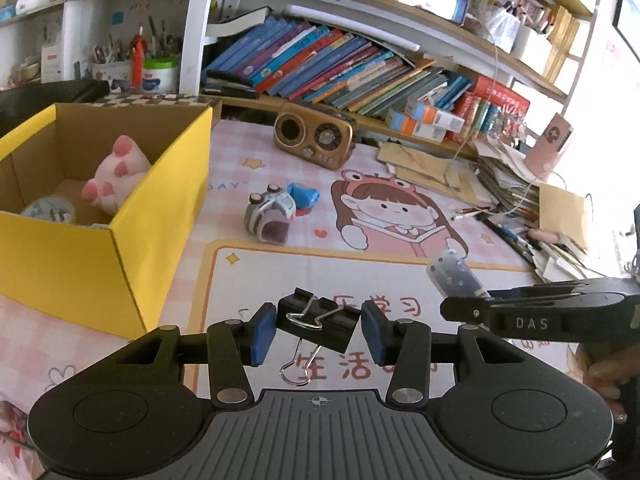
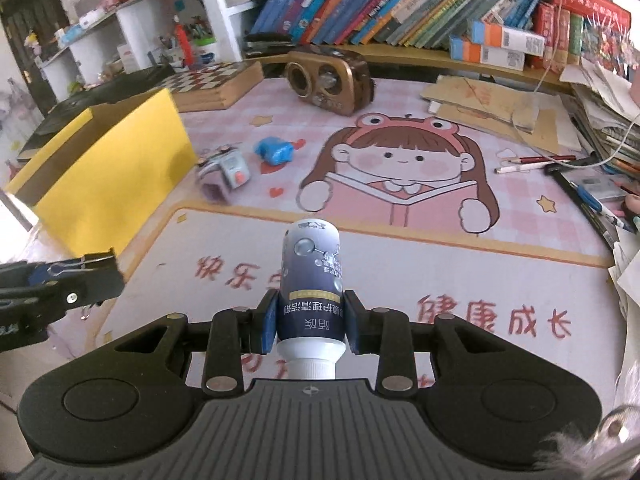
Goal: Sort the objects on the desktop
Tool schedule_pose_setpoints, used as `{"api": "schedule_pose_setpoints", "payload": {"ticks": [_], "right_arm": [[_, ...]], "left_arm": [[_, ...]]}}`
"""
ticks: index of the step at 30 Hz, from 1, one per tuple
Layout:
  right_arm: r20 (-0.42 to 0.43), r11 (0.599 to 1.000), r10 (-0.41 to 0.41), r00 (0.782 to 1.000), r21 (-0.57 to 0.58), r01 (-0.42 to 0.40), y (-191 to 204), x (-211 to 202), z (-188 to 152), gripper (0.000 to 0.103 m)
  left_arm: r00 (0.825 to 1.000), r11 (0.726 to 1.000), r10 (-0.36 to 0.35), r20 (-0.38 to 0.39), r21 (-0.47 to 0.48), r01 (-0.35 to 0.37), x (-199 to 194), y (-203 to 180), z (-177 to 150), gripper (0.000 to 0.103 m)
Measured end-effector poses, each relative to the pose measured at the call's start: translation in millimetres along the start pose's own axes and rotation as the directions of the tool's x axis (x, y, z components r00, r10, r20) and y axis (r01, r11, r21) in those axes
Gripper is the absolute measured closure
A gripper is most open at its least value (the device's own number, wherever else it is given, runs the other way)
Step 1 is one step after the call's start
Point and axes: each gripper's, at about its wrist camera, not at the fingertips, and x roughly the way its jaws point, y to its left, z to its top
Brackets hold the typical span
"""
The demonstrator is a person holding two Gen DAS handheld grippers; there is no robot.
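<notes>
My left gripper is shut on a black binder clip with silver wire handles, held above the pink desk mat. My right gripper is shut on a small dark-blue bottle with a white cap, its base pointing away from me. In the left wrist view the same bottle sticks out of the right gripper at the right. An open yellow cardboard box stands at the left, holding a pink plush paw and a roll of tape. The box lies left of the bottle.
A grey toy camera and a blue toy lie mid-desk, with a brown retro radio behind them. Paper stacks and pens crowd the right edge. Bookshelves rise at the back. A chessboard box sits behind the yellow box.
</notes>
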Motion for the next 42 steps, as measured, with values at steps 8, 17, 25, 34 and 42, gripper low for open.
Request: {"api": "schedule_pose_setpoints", "payload": {"ticks": [8, 17, 25, 34, 42], "right_arm": [[0.026, 0.999, -0.034, 0.999, -0.006, 0.034, 33, -19, -13, 0.072], [0.034, 0.999, -0.048, 0.998, 0.007, 0.048, 73, -36, -35, 0.072], [0.029, 0.999, -0.053, 0.998, 0.013, 0.052, 111, -50, -62, 0.072], [0.016, 0.999, -0.046, 0.999, -0.004, 0.046, 154, -61, -92, 0.072], [-0.006, 0.999, -0.026, 1.0, -0.021, 0.026, 183, -62, -103, 0.072]], "left_arm": [[1.0, 1.0, -0.016, 0.015, -0.002, 0.016, -26, 20, -11, 0.058], [0.999, 0.999, -0.041, 0.026, 0.006, 0.041, -59, 44, -27, 0.058], [0.997, 0.997, -0.071, 0.023, 0.003, 0.071, -87, 65, -47, 0.058], [0.996, 0.996, -0.084, 0.017, -0.015, 0.085, -114, 90, -68, 0.058], [0.997, 0.997, -0.065, 0.028, -0.038, 0.066, -135, 111, -80, 0.058]]}}
